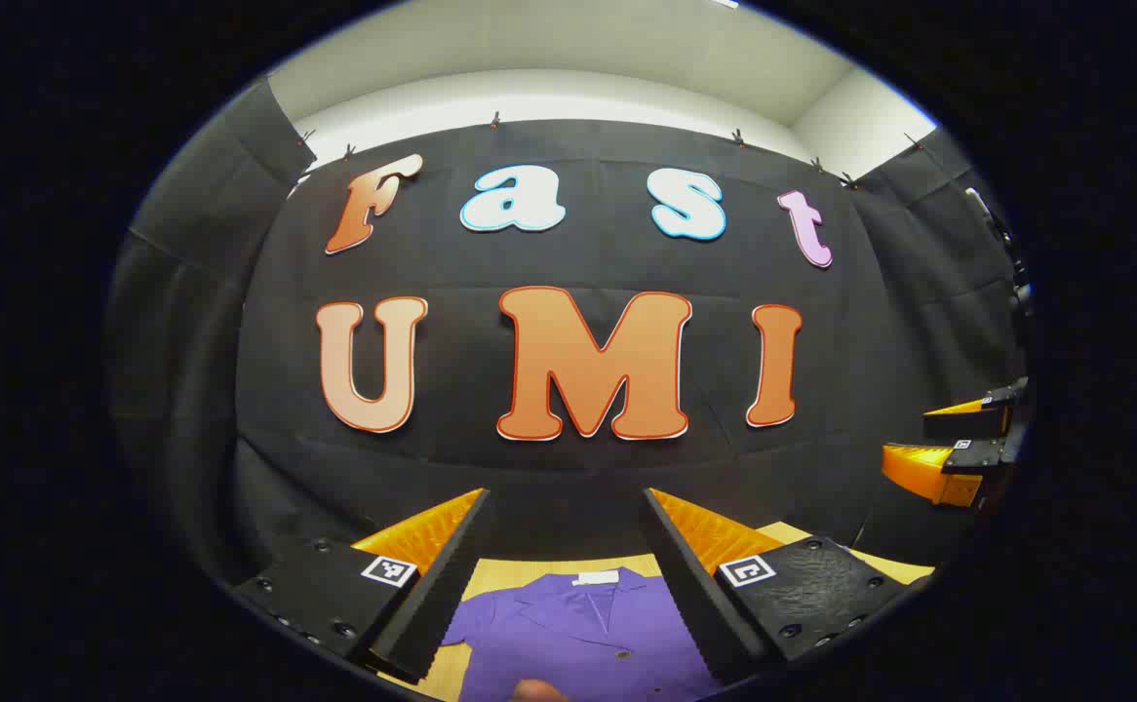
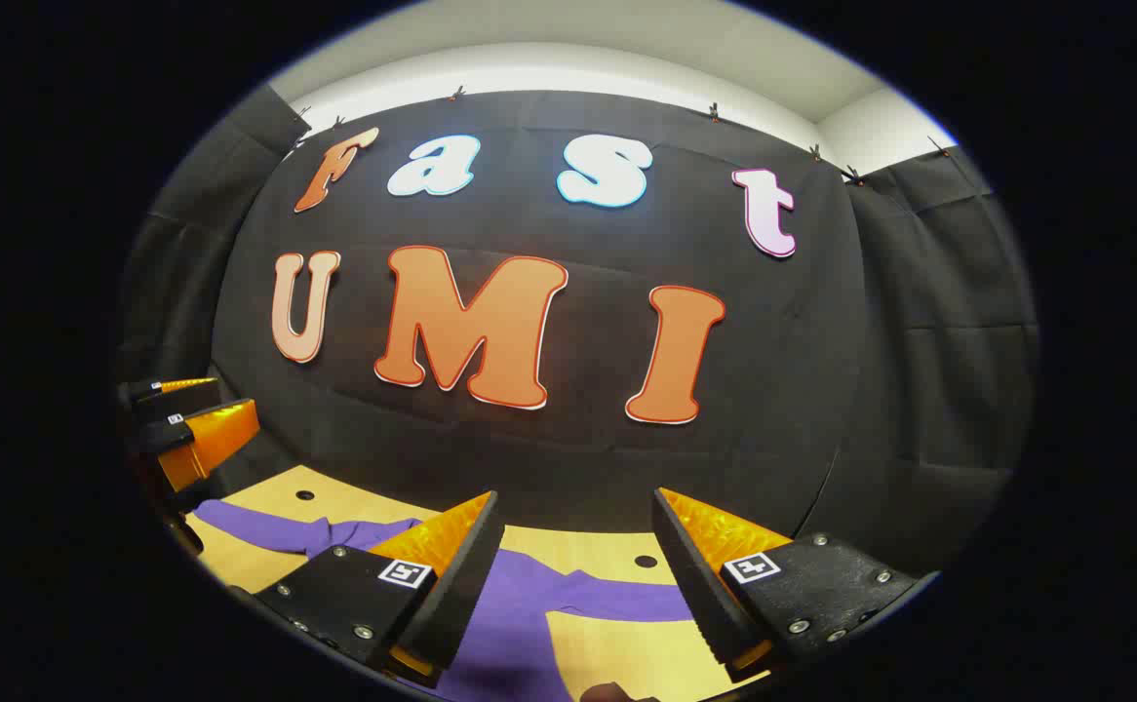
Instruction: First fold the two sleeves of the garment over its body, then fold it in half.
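Note:
A purple collared garment (image 1: 578, 629) lies flat on a light wooden table (image 1: 476, 580), its collar and white neck label toward the booth wall. My left gripper (image 1: 565, 507) hovers above the collar, open, nothing between its fingers. In the right gripper view the garment (image 2: 520, 595) spreads with one sleeve (image 2: 627, 597) stretched to the right and another (image 2: 266, 526) to the left. My right gripper (image 2: 578, 512) is open above it, holding nothing. The right gripper (image 1: 959, 444) appears at the right edge of the left gripper view; the left gripper (image 2: 193, 419) appears at the left edge of the right gripper view.
The black cloth wall (image 2: 568, 448) rises close behind the table's far edge. The tabletop (image 2: 607, 546) has small round holes in it. Bare wood shows right of the body under the sleeve.

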